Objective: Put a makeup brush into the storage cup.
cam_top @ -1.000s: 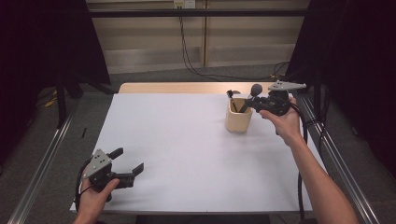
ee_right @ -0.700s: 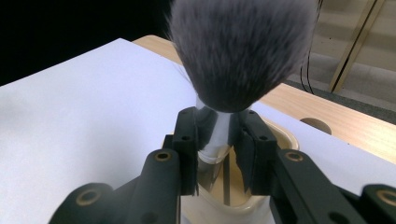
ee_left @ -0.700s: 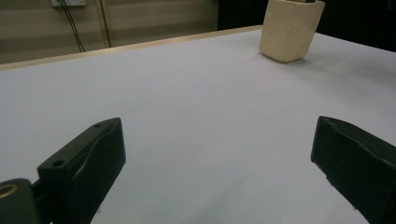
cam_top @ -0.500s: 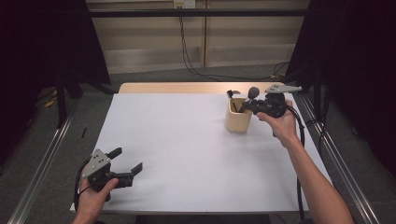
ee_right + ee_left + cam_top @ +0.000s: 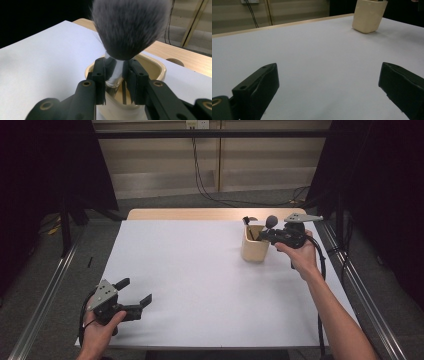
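Brush [image 5: 130, 27] stands bristles-up, pinched at its metal collar by the right gripper [image 5: 115, 75] over the cup [image 5: 255, 244] at two o'clock on the table [image 5: 200, 270], not yet released; left gripper [image 5: 134, 292], spread wide, rests empty at seven o'clock.

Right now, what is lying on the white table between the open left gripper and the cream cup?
Nothing: the left gripper view shows bare white table between the left gripper and the cream cup.
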